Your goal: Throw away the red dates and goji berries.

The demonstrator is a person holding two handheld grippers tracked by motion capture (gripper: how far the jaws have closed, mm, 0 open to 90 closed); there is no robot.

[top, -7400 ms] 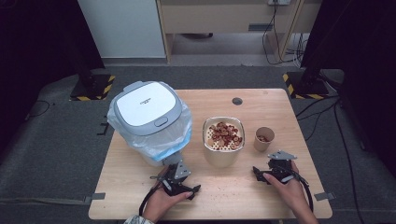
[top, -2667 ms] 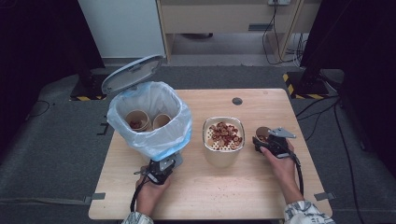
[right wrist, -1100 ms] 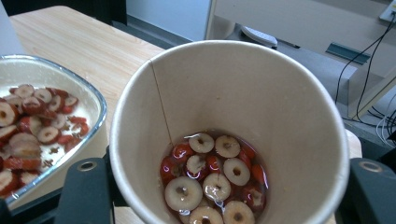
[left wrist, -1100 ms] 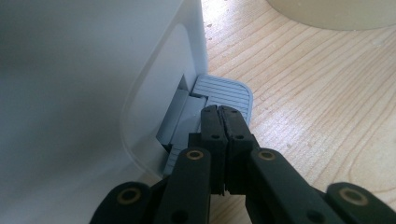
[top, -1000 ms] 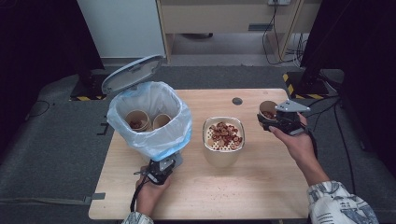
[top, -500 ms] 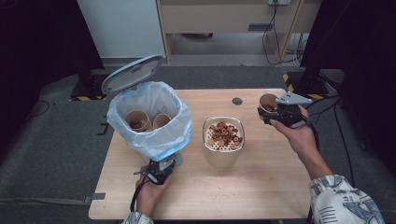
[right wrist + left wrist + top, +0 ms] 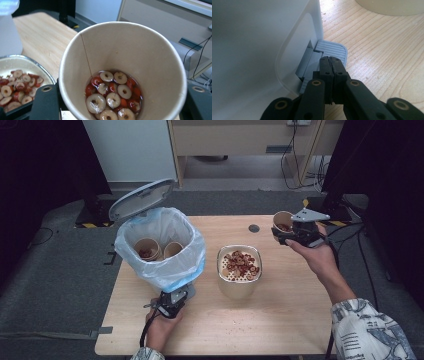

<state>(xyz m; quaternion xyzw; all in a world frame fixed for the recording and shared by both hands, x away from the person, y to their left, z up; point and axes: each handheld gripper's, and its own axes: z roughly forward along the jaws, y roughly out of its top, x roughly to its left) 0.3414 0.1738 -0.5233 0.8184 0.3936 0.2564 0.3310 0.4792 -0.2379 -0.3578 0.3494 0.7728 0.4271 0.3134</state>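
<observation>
Wooden worktop [image 7: 280,320] | left fingers [image 7: 331,65] pressed together on bin pedal [image 7: 331,50], lid up | right fingers [image 7: 285,236] clamped on cup [image 7: 282,221], held aloft at 2 o'clock | open bin [image 7: 159,247] lay toward 9 o'clock of cup.

We count 3 paper cups: 2 in the bin [image 7: 159,251], 1 held cup [image 7: 282,221] w/ fruit slices. 1 strainer bowl [image 7: 239,268]. Slices approx. a dozen in the cup, view's tight.

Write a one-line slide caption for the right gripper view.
Right gripper holds a paper cup of sliced red dates above the table.
</observation>
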